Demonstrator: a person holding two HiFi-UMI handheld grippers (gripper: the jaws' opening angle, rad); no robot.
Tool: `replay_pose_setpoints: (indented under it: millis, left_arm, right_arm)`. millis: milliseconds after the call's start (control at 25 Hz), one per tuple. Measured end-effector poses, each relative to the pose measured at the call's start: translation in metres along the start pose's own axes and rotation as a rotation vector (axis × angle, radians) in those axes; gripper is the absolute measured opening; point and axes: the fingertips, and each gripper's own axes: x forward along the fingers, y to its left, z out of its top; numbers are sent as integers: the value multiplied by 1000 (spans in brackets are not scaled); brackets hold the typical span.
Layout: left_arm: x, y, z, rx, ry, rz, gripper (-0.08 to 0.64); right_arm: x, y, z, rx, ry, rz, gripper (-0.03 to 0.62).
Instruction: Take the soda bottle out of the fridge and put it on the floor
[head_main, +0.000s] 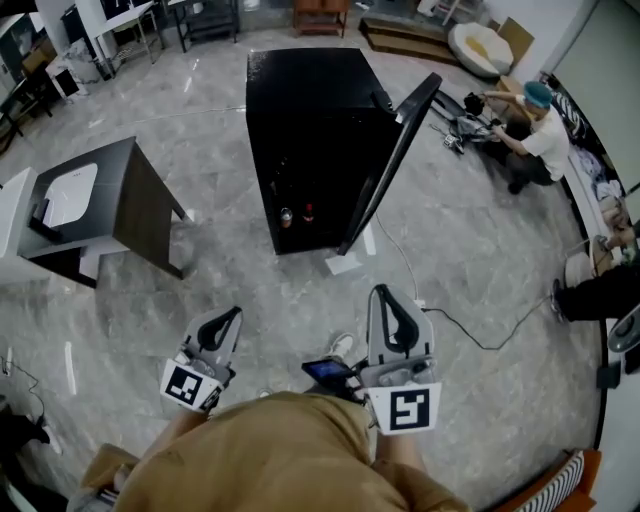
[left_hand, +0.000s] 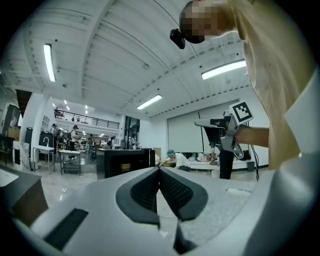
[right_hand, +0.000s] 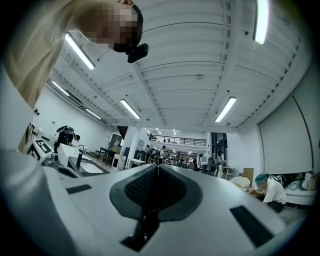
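The black fridge (head_main: 310, 120) stands on the floor ahead of me, its door (head_main: 395, 160) swung open to the right. Low inside it I see two small bottles, one pale-capped (head_main: 286, 216) and one red (head_main: 308, 212); which is the soda bottle I cannot tell. My left gripper (head_main: 233, 315) and right gripper (head_main: 380, 293) hover well short of the fridge, both shut and empty. In the left gripper view the jaws (left_hand: 160, 169) meet, with the fridge (left_hand: 122, 162) far off. The right gripper (right_hand: 158, 166) also has its jaws pressed together.
A dark cabinet with a white sink top (head_main: 100, 205) stands at the left. A person (head_main: 530, 125) crouches at the back right among gear. A cable (head_main: 470, 335) trails over the marble floor, and a white sheet (head_main: 345, 263) lies by the fridge door.
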Motion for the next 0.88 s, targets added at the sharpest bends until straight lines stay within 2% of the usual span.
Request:
replay_pose_setpoints:
  millis: [240, 400, 480, 640, 880]
  left_arm:
    - [129, -25, 1, -5, 50, -43, 3]
    - [192, -36, -4, 45, 98, -42, 2]
    - [218, -43, -6, 60, 122, -40, 2]
    - [259, -48, -3, 35, 157, 2, 2]
    - [288, -39, -13, 5, 167, 84, 2]
  right_arm:
    - [44, -116, -34, 31, 6, -9, 2]
    - [65, -174, -66, 31, 41, -16, 3]
    - [76, -198, -79, 37, 43, -4, 2]
    - [99, -240, -94, 87, 49, 38, 2]
    - [133, -270, -107, 79, 27, 120, 2]
